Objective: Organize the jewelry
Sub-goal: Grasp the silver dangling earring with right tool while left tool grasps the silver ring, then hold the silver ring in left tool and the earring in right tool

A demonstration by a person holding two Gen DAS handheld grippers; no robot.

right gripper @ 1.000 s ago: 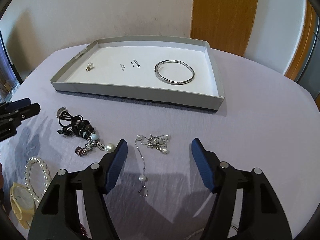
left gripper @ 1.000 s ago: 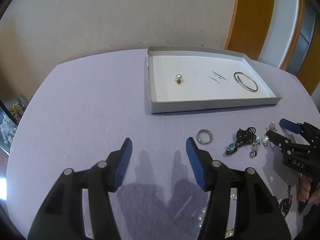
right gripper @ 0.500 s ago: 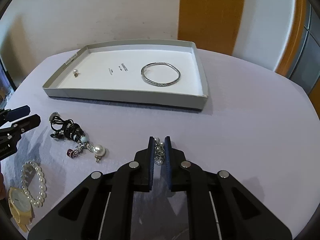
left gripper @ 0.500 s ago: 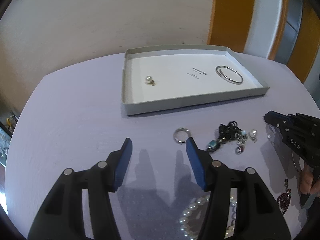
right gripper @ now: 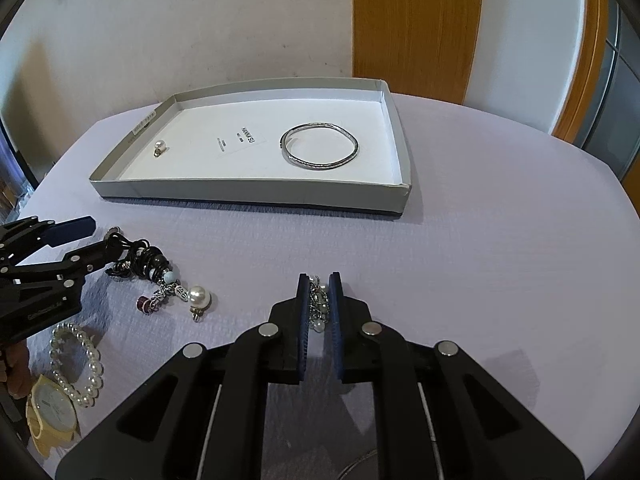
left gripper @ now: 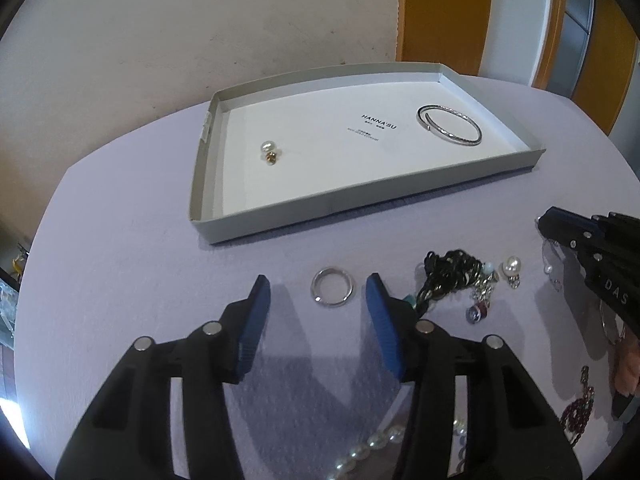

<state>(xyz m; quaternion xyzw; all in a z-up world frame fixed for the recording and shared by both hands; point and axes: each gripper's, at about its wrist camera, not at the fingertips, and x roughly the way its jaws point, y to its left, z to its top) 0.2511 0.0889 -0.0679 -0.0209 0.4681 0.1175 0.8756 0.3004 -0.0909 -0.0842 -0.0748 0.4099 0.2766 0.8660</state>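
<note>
Right wrist: right gripper (right gripper: pixel 319 285) fingers clamp beaded silver chain (right gripper: pixel 319 300); left gripper (left gripper: pixel 318 286) closing around smooth metal ring (left gripper: pixel 333 291).

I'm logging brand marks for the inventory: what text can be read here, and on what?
"HANNA'SU": printed on the floor of the shallow grey cardboard tray.
Small lines beneath it: too small to read.
"DAS": on the black right tongs.
Sticker on the tray's left rim: unreadable.

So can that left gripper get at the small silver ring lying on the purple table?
Probably yes: the silver ring lies bare between the closing left gripper's fingers, with nothing over it.
</note>
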